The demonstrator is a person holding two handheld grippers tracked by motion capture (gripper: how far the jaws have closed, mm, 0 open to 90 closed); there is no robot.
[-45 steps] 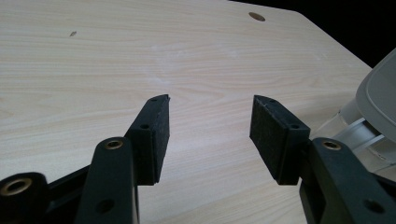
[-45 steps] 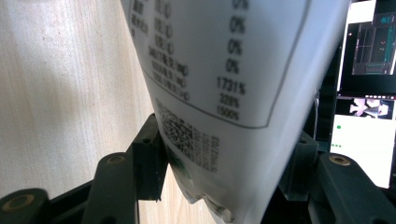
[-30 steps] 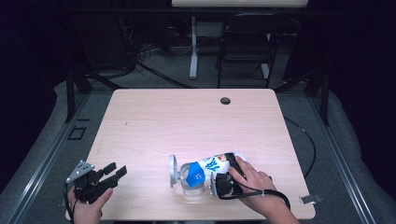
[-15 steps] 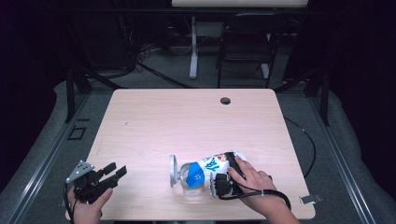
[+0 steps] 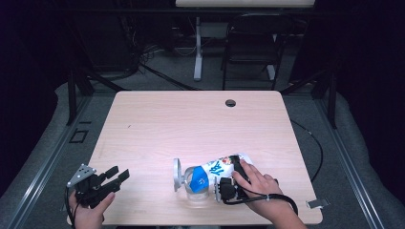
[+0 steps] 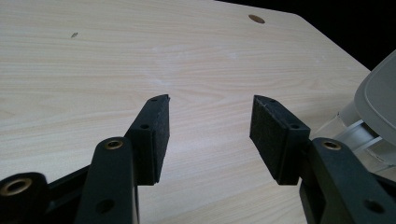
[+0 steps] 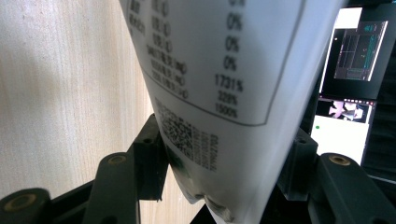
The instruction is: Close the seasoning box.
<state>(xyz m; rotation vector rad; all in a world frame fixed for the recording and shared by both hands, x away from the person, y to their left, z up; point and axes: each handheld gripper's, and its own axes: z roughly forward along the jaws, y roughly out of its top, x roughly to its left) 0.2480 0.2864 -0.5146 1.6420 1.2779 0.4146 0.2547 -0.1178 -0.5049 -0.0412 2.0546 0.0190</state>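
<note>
Here, left gripper (image 5: 117, 175) idle, jaws spread, nothing between; bare table (image 5: 191, 119) ahead. Clear lidded container (image 5: 191, 183) lying just off its right. Farther right, right gripper (image 7: 219, 154) pinching white-and-blue pouch (image 5: 217, 168) at its printed end, mouth at container. Grip done; filling or emptying not judged finished. Path unobstructed; cable hole (image 5: 230, 102) well beyond.

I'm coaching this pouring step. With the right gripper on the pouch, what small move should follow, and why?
Probably bring the open left gripper across to steady the clear plastic jar with the grey lid: the right gripper clamps the white-and-blue printed pouch at the jar, which lies unheld on the wooden table.
</note>
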